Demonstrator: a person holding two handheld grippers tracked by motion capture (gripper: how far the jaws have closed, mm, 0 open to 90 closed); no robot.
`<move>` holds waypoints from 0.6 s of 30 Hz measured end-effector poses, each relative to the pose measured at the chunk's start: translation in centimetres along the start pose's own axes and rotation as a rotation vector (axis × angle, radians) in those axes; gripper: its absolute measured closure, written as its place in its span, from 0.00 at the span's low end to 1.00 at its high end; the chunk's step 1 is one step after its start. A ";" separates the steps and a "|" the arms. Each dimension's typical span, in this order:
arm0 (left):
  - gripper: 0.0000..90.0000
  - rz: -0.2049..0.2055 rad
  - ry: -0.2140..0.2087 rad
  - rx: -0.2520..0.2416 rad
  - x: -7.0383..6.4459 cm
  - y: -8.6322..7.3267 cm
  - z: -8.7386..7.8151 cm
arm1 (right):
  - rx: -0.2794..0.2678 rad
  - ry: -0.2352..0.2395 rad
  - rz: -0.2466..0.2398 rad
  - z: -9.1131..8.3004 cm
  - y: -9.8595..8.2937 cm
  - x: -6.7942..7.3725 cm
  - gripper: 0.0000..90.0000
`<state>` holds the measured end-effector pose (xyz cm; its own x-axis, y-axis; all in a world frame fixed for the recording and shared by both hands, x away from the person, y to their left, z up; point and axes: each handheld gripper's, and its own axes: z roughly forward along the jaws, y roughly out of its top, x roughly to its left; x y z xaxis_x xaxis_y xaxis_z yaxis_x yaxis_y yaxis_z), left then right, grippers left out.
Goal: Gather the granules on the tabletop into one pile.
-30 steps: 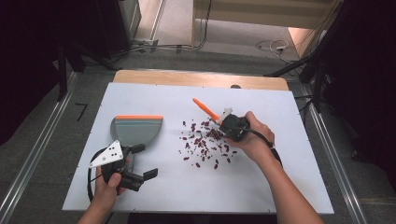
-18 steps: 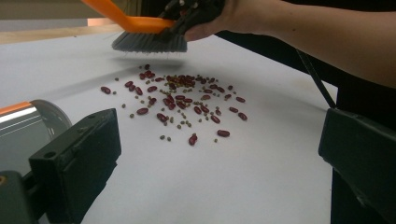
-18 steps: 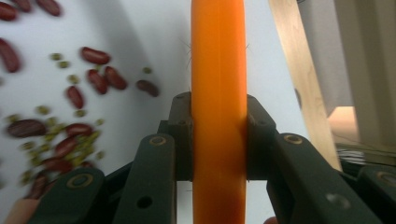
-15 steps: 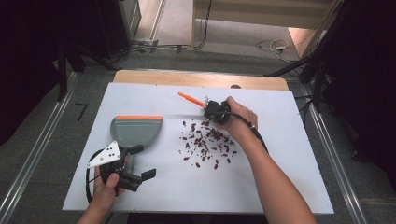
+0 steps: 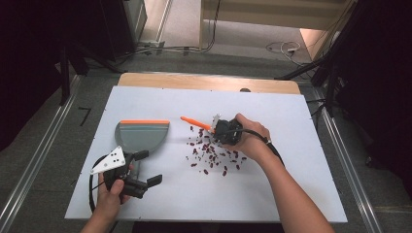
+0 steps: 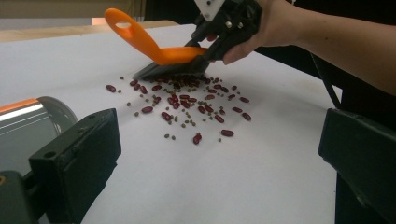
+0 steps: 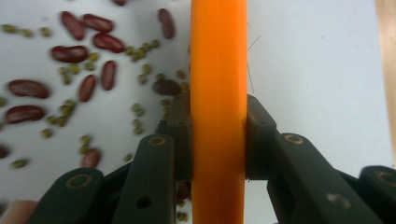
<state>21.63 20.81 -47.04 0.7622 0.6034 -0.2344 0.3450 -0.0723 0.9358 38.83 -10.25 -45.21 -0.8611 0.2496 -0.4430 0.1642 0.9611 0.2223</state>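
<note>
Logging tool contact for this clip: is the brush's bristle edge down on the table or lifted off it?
Down. The brush, clamped in the right hand-held gripper, has its bristles meeting the table at the beans.

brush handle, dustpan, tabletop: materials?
Brush handle: likely moulded plastic, uniform orange with a soft sheen. Bristles: dark fibres, probably synthetic, not certain. Dustpan: looks like matte grey plastic with an orange edge strip, maybe rubber. Tabletop: smooth matte white sheet over a wood-coloured board; laminate or plastic, can't tell.

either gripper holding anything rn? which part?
Right gripper is shut on the orange brush, clamped across its handle just above the bristles. Left gripper is open, holding nothing.
</note>
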 end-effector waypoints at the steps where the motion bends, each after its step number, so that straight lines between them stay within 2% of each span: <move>1: 0.00 0.000 0.000 0.002 0.0 0.0 0.0 | 0.001 0.001 -0.006 -0.2 -0.1 0.1 0.76; 6: 0.00 0.002 0.002 0.002 -0.1 0.0 0.1 | -0.004 -0.002 -0.042 -1.0 -0.3 0.8 0.76; 9: 0.00 0.001 0.007 -0.001 0.0 0.0 0.0 | -0.039 0.000 -0.019 -1.5 -0.1 0.1 0.76; 10: 0.00 0.001 0.010 -0.004 0.0 0.0 -0.1 | -0.054 -0.021 0.000 -1.7 0.2 -0.3 0.76; 11: 0.00 0.000 0.013 -0.005 0.0 0.0 -0.1 | -0.054 -0.021 0.000 -1.7 0.2 -0.3 0.76; 15: 0.00 -0.004 0.017 -0.011 0.1 0.0 -0.1 | -0.076 -0.060 -0.002 -1.5 1.9 -1.6 0.76; 18: 0.00 -0.003 0.016 -0.010 0.0 0.0 -0.1 | -0.083 -0.088 -0.056 -0.7 3.5 -2.1 0.76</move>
<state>21.56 20.92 -47.06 0.7520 0.6166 -0.2332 0.3421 -0.0627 0.9376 40.90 -7.46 -42.89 -0.8218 0.2085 -0.5303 0.0733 0.9616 0.2644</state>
